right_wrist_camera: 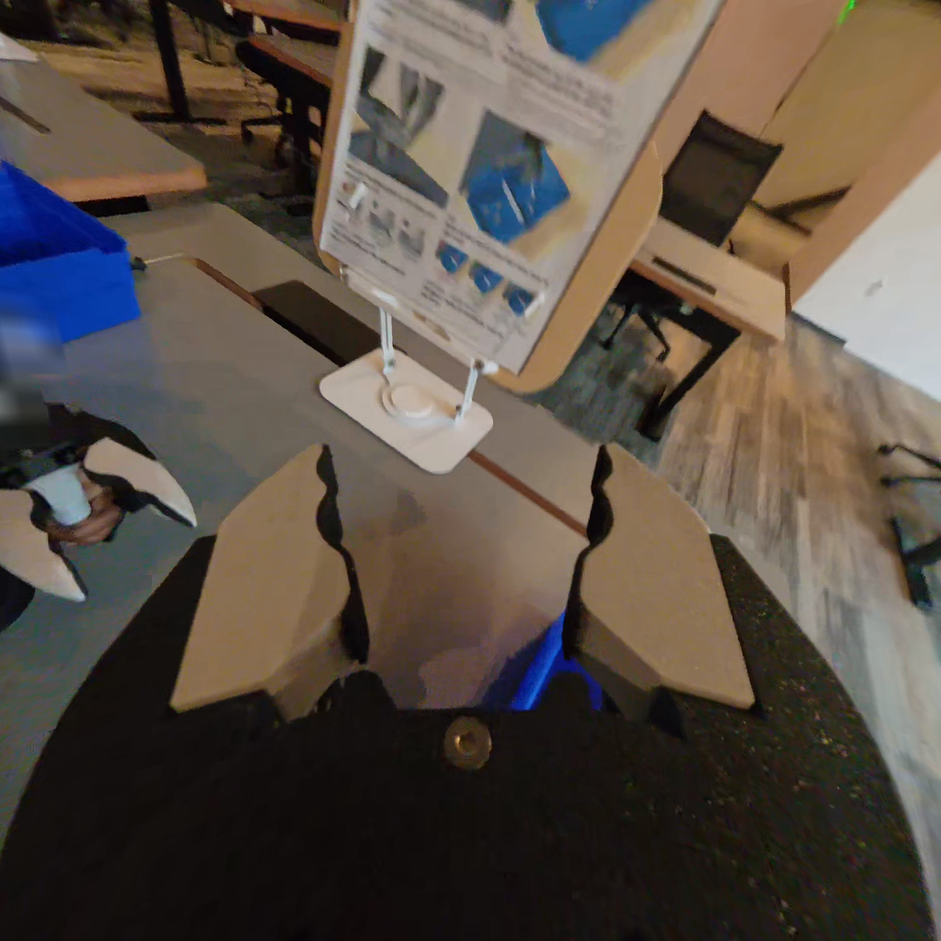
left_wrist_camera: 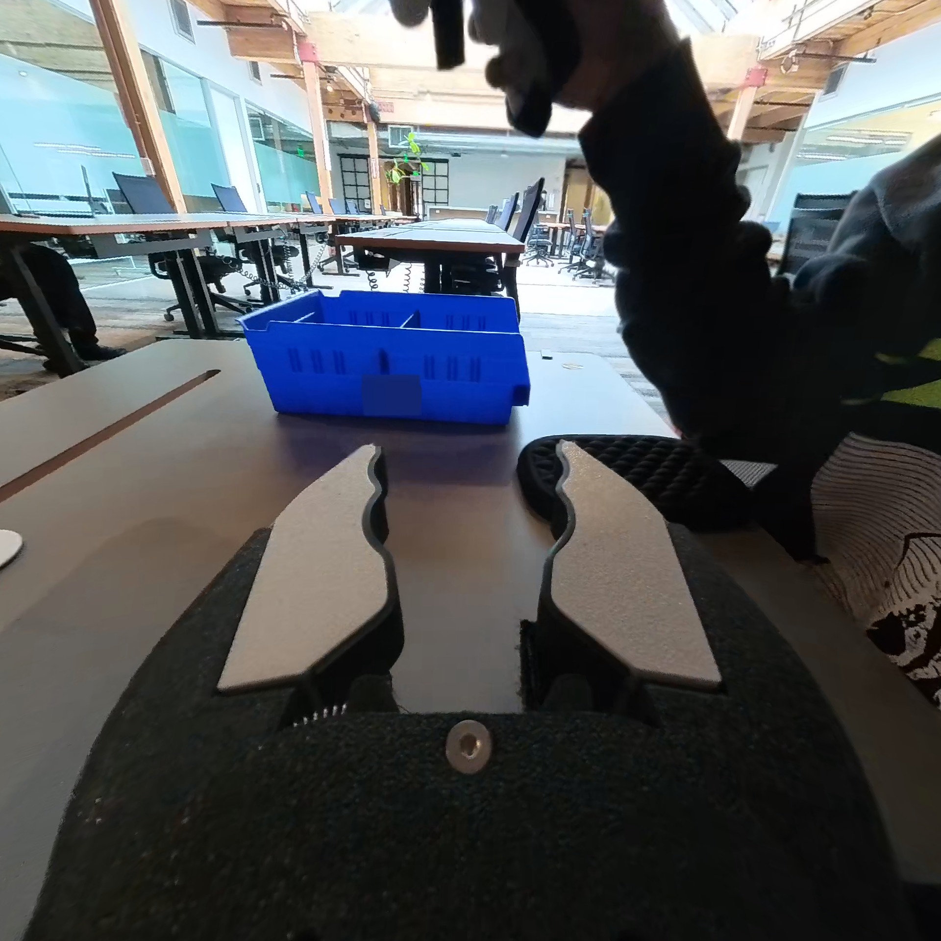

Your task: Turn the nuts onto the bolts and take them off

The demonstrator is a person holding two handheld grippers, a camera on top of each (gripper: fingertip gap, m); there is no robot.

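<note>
Hovering low over the desk (left_wrist_camera: 153, 509), the left claw (left_wrist_camera: 468, 489) has its fingers apart and holds nothing; the right claw (right_wrist_camera: 463, 489), fingers also apart and empty, is raised and points at a sheet stand (right_wrist_camera: 407, 407). No nuts or bolts show; they are probably in the blue bin (left_wrist_camera: 387, 356) ahead, so this looks like the start, and next a claw must reach into it

The left gripper (left_wrist_camera: 468, 473) sat low and level, jaws spread apart and empty. The right gripper (right_wrist_camera: 463, 478) tilted downward, jaws also wide and empty.
</note>
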